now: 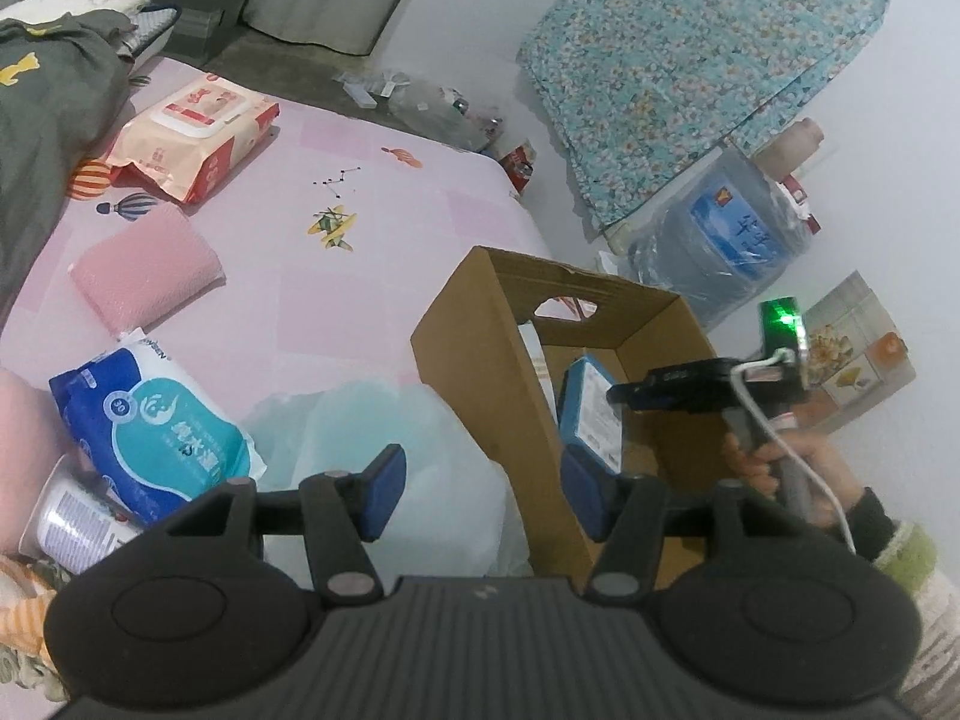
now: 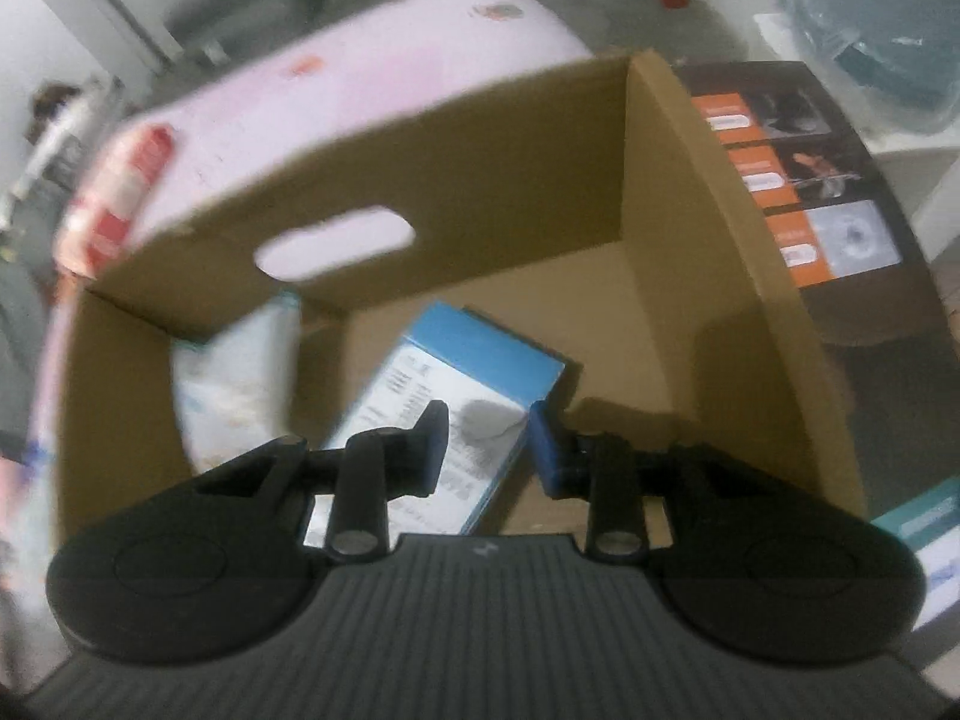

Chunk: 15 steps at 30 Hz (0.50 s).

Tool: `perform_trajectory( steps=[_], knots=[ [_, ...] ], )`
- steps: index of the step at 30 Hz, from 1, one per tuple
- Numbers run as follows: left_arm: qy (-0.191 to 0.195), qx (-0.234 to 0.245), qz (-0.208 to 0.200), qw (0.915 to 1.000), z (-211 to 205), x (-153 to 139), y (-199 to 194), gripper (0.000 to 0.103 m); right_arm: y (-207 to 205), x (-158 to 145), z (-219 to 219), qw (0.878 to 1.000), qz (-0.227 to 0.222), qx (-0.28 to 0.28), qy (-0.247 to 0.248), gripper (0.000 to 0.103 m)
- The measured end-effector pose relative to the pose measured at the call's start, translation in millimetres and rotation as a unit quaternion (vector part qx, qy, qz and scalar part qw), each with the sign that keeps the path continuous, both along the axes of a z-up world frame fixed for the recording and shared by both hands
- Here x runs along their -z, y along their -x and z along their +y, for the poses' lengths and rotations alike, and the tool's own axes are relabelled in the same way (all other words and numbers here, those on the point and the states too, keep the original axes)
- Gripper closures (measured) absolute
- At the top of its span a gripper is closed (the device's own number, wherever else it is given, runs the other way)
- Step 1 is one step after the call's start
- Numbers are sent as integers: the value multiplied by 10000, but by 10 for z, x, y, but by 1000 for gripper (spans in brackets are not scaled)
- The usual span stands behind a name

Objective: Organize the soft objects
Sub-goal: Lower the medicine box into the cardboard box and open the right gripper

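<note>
Two packs are already lying in the cardboard box (image 2: 666, 252): a blue-edged pack (image 2: 456, 396), long axis running diagonally toward the far-right corner, and a pale one (image 2: 240, 384) leaning on the left wall. The right gripper (image 2: 487, 447) is hanging just over the blue pack, jaws apart w/ nothing pinched. The left gripper (image 1: 480, 495) is straddling the box's near wall, also open & empty, nearer the blue wipes pack (image 1: 162, 426) lying to its left on the bed (image 1: 360, 300).

Could not read the small print on the blue box (image 2: 456, 396); too blurry. Only saw part of the white soft pack (image 2: 240, 384), tucked behind the cardboard box (image 2: 660, 240) wall. Lost the grey can (image 1: 72, 516) behind the blue wipes pack (image 1: 162, 426).
</note>
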<state>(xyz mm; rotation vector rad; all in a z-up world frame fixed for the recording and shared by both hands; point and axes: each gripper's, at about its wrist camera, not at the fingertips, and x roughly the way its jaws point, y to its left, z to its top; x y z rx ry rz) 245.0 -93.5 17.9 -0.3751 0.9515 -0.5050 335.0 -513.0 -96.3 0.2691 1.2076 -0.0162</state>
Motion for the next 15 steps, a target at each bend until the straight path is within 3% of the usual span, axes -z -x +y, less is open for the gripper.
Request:
perform_trajectory(
  steps=[5, 15],
  knots=[
    [41, -45, 17, 10000, 65, 21, 36, 45, -52, 89, 131, 9997, -72, -105, 211, 68],
    [69, -62, 4, 10000, 120, 35, 88, 45, -123, 30, 308, 9970, -603, -473, -50, 68]
  ],
)
